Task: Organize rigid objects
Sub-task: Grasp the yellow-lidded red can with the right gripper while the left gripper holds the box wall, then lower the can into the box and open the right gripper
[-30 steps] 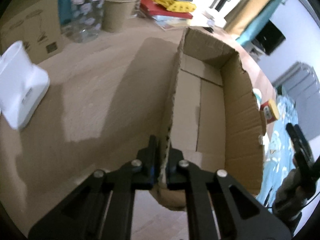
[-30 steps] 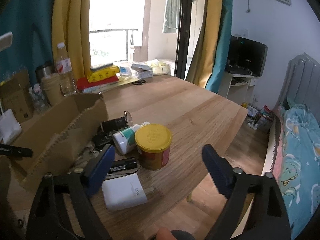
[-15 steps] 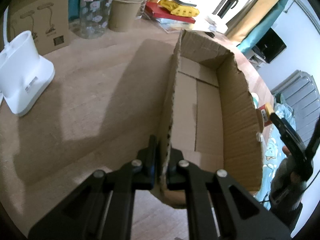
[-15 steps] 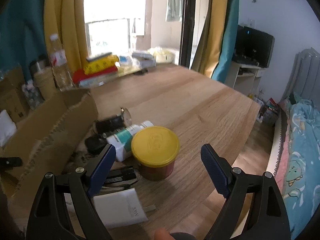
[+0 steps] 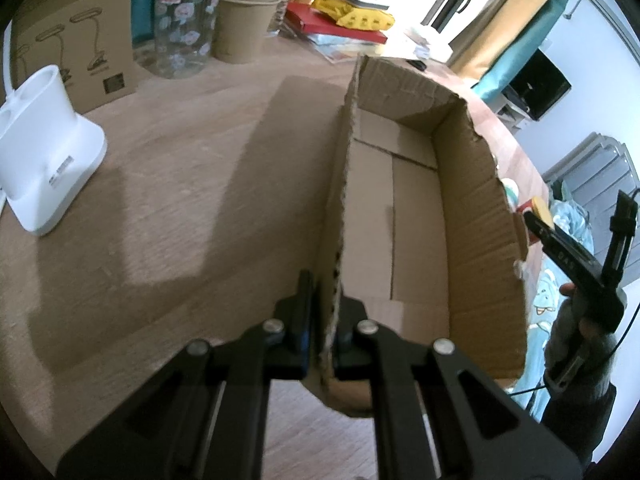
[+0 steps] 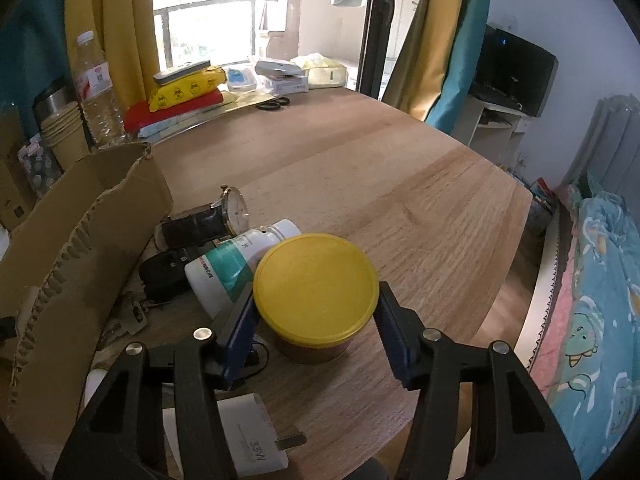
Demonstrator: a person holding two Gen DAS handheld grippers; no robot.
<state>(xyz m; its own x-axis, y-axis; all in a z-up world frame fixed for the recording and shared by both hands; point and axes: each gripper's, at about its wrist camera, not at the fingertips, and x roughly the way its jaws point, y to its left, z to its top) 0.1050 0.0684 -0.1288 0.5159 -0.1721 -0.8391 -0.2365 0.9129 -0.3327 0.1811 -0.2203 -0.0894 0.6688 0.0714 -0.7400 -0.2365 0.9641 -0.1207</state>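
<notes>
Left gripper [image 5: 326, 320] clamped shut on the torn near wall of the cardboard box [image 5: 476, 240]; box open-topped and bare inside, standing on the wooden table [image 5: 180, 184] toward its right edge; white stand [image 5: 44, 160] near the table's left edge; printed carton [image 5: 72, 36], clear jar [image 5: 186, 28] and stack of paper cups [image 5: 244, 16] along the far edge.

Right gripper [image 6: 316, 320] closing around the yellow-lidded jar [image 6: 316, 280], blue pads at either side of the lid, whether pressing yet cannot tell; jar upright near the table's near edge, just right of the box's ragged wall [image 6: 80, 240]; white pill bottle [image 6: 240, 260] lying on its side, touching the jar's left; wristwatch [image 6: 212, 216] behind the bottle; dark key fob [image 6: 164, 276] between bottle and box; white charger [image 6: 252, 440] under the gripper's left finger, at the near edge; water bottle [image 6: 98, 92] and yellow packet [image 6: 184, 88] at the far edge.
</notes>
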